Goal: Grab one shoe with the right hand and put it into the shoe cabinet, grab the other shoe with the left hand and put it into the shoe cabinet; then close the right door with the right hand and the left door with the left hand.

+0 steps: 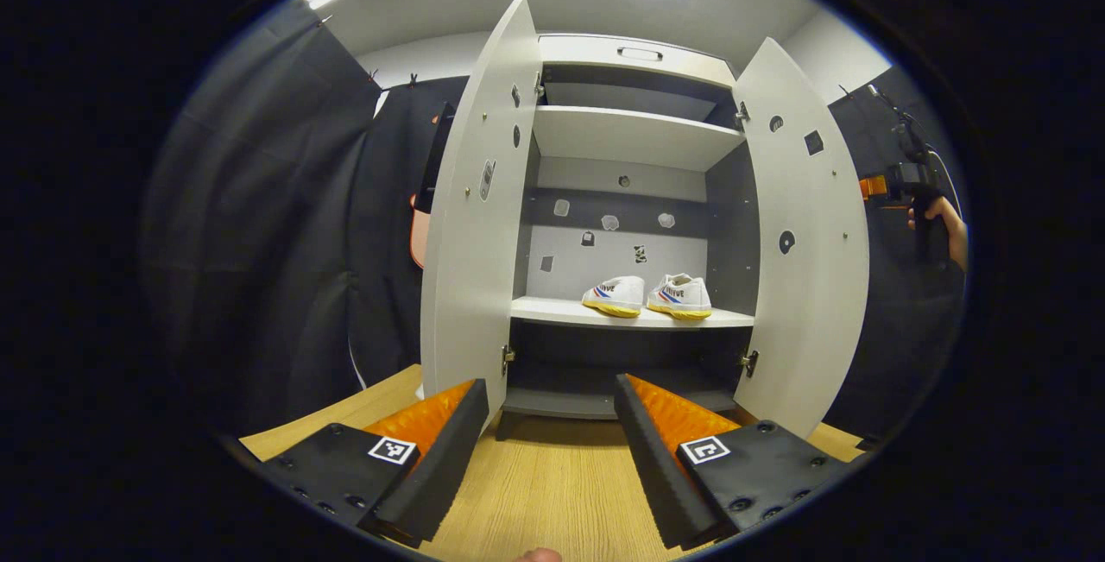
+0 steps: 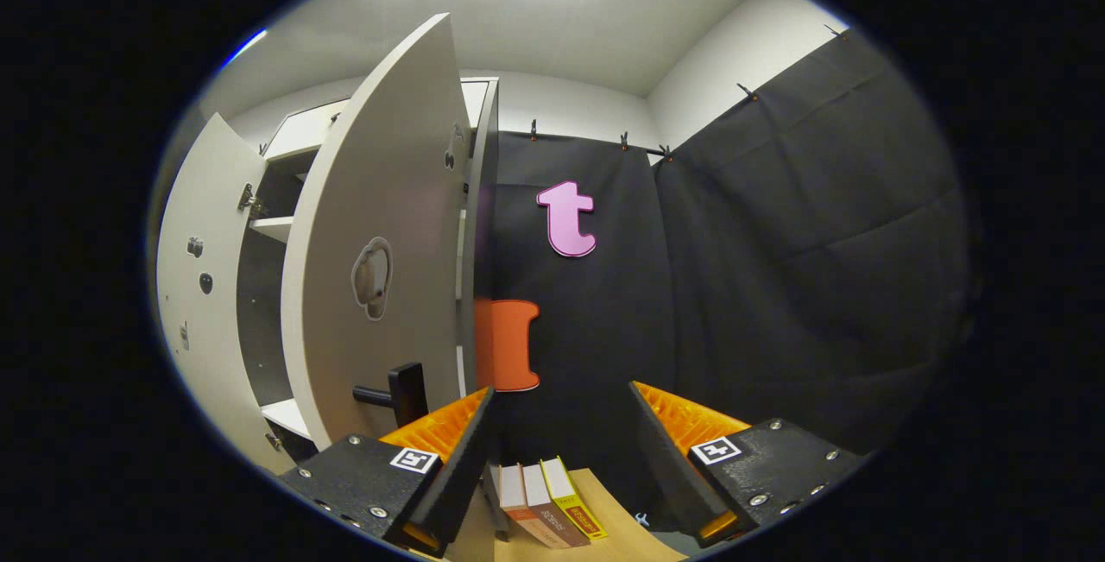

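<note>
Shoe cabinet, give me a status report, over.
Both grippers open: left gripper, right gripper. Both shoes on shelf. Left door, right door open. Nothing blocking.

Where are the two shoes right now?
In the left gripper view, the two shoes sit side by side on the cabinet's middle shelf, right of centre, between the two open doors.

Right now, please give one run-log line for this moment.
shoes: both on cabinet shelf | doors: both open | left gripper: open | right gripper: open

White shoes (image 1: 646, 295) (yellow soles, red-blue stripes) in a pale grey cabinet (image 1: 634, 137).
</note>
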Demonstrator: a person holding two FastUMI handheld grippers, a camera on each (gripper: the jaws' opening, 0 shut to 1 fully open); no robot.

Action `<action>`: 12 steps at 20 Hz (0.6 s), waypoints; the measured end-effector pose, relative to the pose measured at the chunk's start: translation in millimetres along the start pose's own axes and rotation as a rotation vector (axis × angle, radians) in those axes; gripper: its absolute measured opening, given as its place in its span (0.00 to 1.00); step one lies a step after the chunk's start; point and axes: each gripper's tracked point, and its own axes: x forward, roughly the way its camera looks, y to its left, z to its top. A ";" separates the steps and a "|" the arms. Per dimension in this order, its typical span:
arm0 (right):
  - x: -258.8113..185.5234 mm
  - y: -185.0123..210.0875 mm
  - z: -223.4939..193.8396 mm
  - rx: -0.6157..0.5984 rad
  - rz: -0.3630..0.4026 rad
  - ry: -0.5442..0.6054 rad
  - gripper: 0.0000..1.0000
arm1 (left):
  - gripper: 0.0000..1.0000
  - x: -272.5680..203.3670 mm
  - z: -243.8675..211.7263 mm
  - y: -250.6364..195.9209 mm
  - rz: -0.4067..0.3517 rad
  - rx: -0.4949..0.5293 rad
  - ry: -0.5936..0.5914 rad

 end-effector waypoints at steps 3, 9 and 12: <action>-2.2 23.8 2.3 -0.011 0.031 -0.002 0.91 | 0.95 1.3 -0.7 2.3 0.000 0.009 0.003; -2.1 94.9 -2.2 0.020 0.184 0.012 0.91 | 0.95 1.0 2.0 15.3 0.018 0.021 -0.001; 7.4 127.4 -5.6 0.039 0.245 0.015 0.91 | 0.95 -1.3 0.9 22.2 0.034 0.024 0.003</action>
